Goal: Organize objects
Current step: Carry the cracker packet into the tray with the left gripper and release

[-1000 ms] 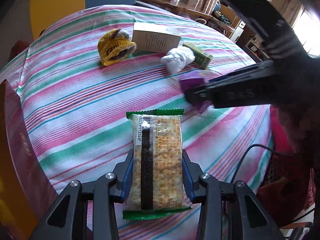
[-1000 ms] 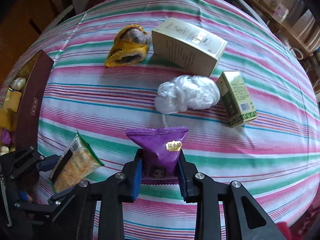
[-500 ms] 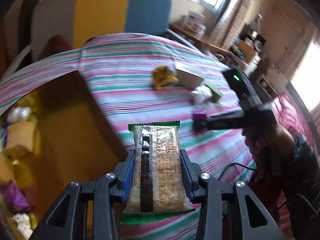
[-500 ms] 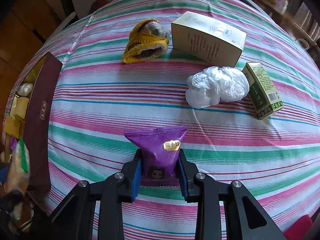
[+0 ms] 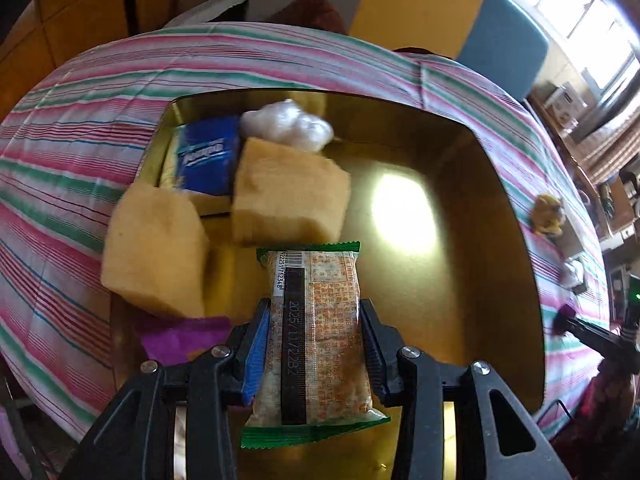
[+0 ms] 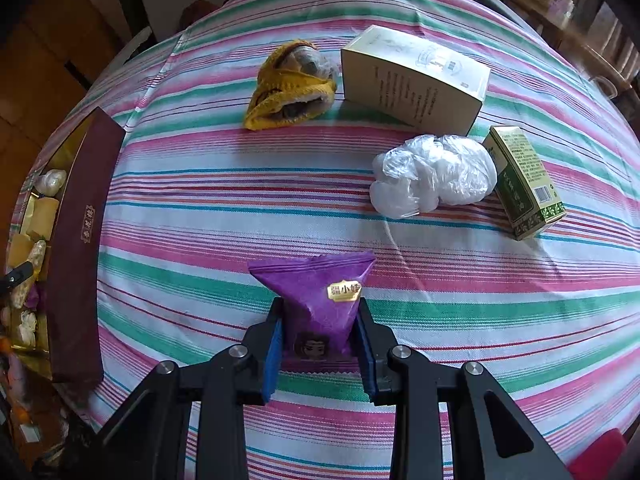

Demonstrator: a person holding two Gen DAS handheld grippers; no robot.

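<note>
Gold-lined box (image 5: 460, 208) is directly under your left gripper (image 5: 312, 344) right now, and that's what matters for the drop. Your left one is clamped on the sides of the cracker packet (image 5: 318, 320), whose long axis runs straight out along the fingers toward the far wall of the box. Left of the packet the box is already crowded: two yellow sponge-looking blocks (image 5: 154, 256), a blue pack (image 5: 206, 156), a white plastic wad (image 5: 288, 126) and a purple wrapper (image 5: 180, 336) just beside your left finger. The open gold floor lies ahead and to the right of the packet, so I'd guess that's where it wants to go, released flat.

Over on the right side, your right gripper (image 6: 318, 344) is closed on the bottom of a purple snack pouch (image 6: 316, 300), held above the striped tablecloth (image 6: 200, 208). The box sits way off to its left at the table edge, its maroon wall (image 6: 80, 240) facing you, so the left arm is clearly the nearer one. On the cloth, well ahead of the pouch: a yellow knit thing (image 6: 292, 88), a cream carton (image 6: 416, 80), a crumpled clear bag (image 6: 432, 176) and a small green carton (image 6: 524, 180).
</note>
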